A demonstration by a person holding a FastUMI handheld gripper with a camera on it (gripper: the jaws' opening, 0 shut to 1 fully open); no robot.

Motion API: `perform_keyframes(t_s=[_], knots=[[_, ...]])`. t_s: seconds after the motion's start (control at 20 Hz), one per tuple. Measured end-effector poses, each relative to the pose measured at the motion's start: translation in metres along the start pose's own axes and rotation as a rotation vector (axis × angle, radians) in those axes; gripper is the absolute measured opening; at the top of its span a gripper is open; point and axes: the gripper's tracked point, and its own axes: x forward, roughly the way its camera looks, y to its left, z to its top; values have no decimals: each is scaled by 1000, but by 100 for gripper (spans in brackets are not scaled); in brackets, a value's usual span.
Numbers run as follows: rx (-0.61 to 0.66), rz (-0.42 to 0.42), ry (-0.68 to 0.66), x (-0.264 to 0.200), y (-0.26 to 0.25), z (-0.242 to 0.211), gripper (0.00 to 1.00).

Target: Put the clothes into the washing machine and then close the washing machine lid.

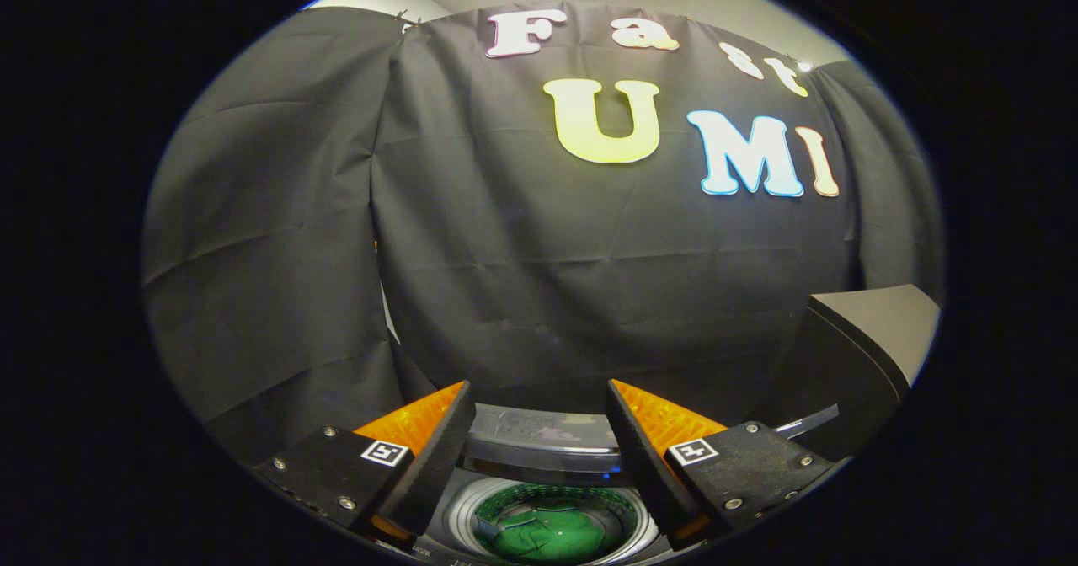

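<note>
- The tongs (539, 431) are held open, with nothing gripped.
- The washing machine (552, 465) is seen between the fingers at lower centre, green clothes (552, 536) inside its drum.

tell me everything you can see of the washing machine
The washing machine is a top-loader seen from above, below and between the fingers of the gripper, which is open and holds nothing. Its round drum opening has a pale ring and a perforated wall; something green lies at the bottom. A glossy grey panel runs behind the opening. The dark lid stands raised at the right.
</note>
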Motion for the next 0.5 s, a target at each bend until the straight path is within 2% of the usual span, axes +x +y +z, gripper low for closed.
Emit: perform_keyframes(t_s=[0.5], knots=[[-25,9,92,-25,-9,-62,96]])
